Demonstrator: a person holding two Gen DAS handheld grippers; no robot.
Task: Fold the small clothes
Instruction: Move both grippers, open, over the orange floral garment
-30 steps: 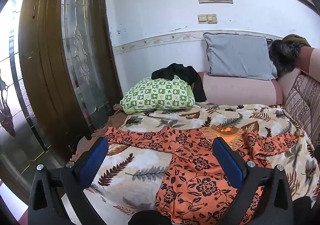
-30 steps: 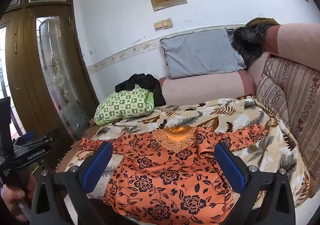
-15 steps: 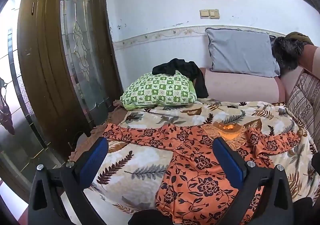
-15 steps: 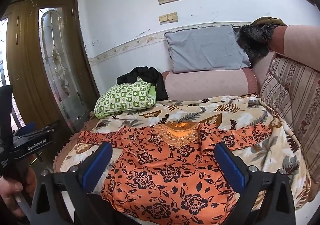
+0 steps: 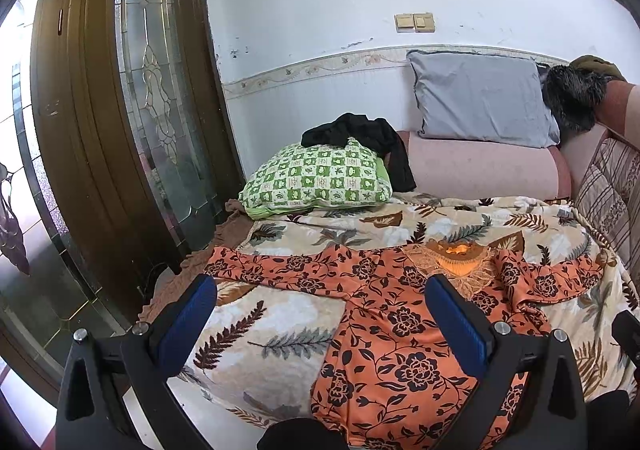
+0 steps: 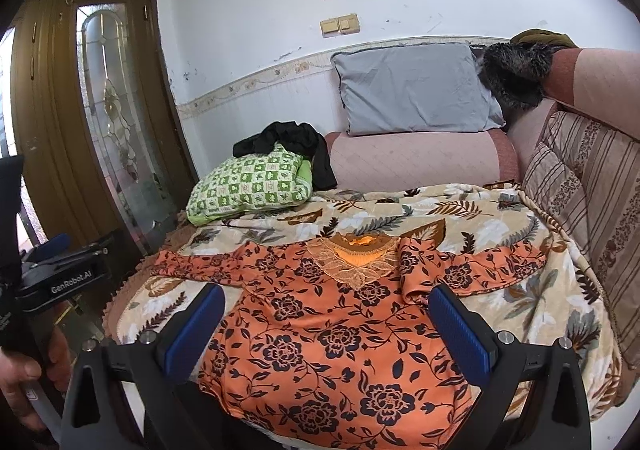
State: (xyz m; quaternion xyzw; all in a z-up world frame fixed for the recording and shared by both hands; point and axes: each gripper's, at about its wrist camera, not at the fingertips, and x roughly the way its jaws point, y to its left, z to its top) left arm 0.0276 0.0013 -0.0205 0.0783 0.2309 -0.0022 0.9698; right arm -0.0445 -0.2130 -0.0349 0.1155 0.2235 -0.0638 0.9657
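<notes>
An orange blouse with black flowers (image 5: 400, 322) (image 6: 332, 326) lies spread flat, front up, on a leaf-patterned blanket (image 5: 280, 334) (image 6: 500, 218), both long sleeves stretched out sideways and its lace collar toward the far wall. My left gripper (image 5: 320, 314) hovers open above the blouse's left half, nothing between its blue pads. Over the blouse's lower body my right gripper (image 6: 328, 318) also stands open and holds nothing. In the right wrist view the left gripper's body (image 6: 60, 278) shows at the left edge, held by a hand (image 6: 24, 382).
A green checked pillow (image 5: 316, 178) with a black garment (image 5: 360, 134) on it lies at the far left of the sofa. A grey cushion (image 5: 480, 98) leans on the wall, striped cushions (image 6: 592, 218) line the right. A wooden glass door (image 5: 132, 122) stands at left.
Both cameras have pulled back and risen slightly, so more of the blouse and blanket shows. The blouse has not moved and both grippers stay open.
</notes>
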